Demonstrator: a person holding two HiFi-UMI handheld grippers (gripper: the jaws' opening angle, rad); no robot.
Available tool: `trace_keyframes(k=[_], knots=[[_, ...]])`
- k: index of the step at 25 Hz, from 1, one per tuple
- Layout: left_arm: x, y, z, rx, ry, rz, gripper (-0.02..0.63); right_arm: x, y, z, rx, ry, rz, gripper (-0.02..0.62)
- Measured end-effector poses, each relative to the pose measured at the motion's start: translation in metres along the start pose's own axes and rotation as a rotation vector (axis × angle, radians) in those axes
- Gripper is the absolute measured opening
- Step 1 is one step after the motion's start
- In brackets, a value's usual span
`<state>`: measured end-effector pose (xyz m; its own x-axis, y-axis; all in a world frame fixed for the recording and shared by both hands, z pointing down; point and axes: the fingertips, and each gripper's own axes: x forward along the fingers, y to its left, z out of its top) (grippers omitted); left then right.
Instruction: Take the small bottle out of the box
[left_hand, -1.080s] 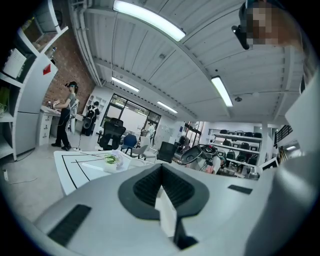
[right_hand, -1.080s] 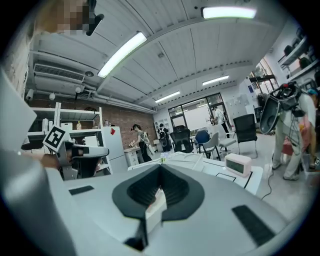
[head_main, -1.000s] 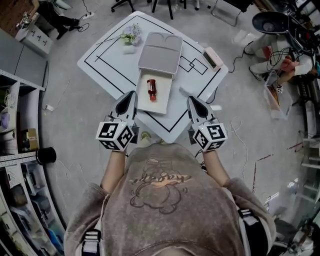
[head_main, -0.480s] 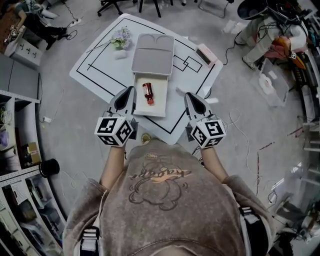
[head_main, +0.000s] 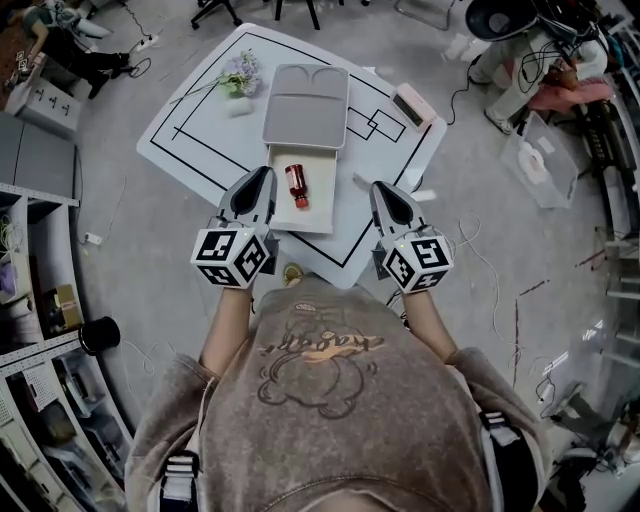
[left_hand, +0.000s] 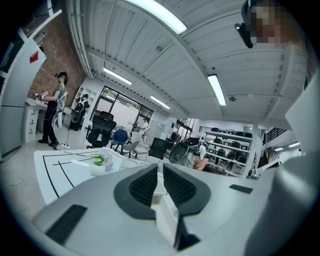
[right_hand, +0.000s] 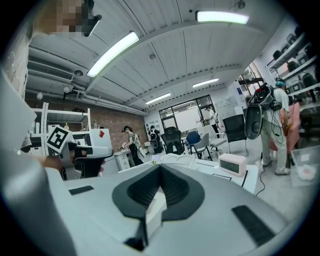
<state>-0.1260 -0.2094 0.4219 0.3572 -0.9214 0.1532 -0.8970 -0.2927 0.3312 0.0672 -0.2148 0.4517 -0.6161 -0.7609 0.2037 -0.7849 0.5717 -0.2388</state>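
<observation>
A small red bottle (head_main: 296, 186) lies on its side in the open white box (head_main: 316, 216) on the white table. The box's grey lid (head_main: 306, 105) is folded back behind it. My left gripper (head_main: 262, 177) hovers at the box's near left corner, pointing toward it. Its jaws (left_hand: 160, 172) are opening, with a narrow slit and nothing between them. My right gripper (head_main: 381, 190) hangs to the right of the box, near the table's front edge. It is shut and empty in the right gripper view (right_hand: 160, 167).
A small pot of flowers (head_main: 238, 75) stands at the table's back left and a pink clock (head_main: 410, 105) at the back right. A small white object (head_main: 365, 181) lies right of the box. Black lines mark the tabletop (head_main: 200, 130). Chairs and shelves surround the table.
The head view has shifted, so the table sits higher in frame. Both grippers stay at the table's near edge, and the left one has edged slightly toward the box.
</observation>
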Motion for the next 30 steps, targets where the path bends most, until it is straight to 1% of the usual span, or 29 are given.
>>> trace_keyframes(k=[1, 5, 9, 17, 22, 30], knots=[[0.001, 0.000, 0.000, -0.004, 0.001, -0.002, 0.042, 0.001, 0.000, 0.000, 0.002, 0.001, 0.000, -0.004], [0.005, 0.000, 0.002, -0.008, -0.001, -0.008, 0.101, 0.004, -0.002, -0.001, 0.006, 0.002, 0.003, -0.005], [0.010, -0.001, 0.001, -0.010, 0.005, -0.017, 0.183, 0.006, -0.004, -0.001, 0.014, 0.003, 0.004, -0.005], [0.028, 0.007, -0.015, -0.030, 0.088, -0.023, 0.330, 0.008, -0.009, -0.001, 0.015, 0.003, -0.006, -0.003], [0.044, 0.005, -0.035, 0.015, 0.177, -0.046, 0.357, 0.006, -0.015, -0.002, 0.017, 0.003, -0.020, -0.005], [0.066, 0.003, -0.078, 0.077, 0.342, -0.084, 0.359, 0.002, -0.019, -0.004, 0.025, 0.000, -0.043, -0.005]])
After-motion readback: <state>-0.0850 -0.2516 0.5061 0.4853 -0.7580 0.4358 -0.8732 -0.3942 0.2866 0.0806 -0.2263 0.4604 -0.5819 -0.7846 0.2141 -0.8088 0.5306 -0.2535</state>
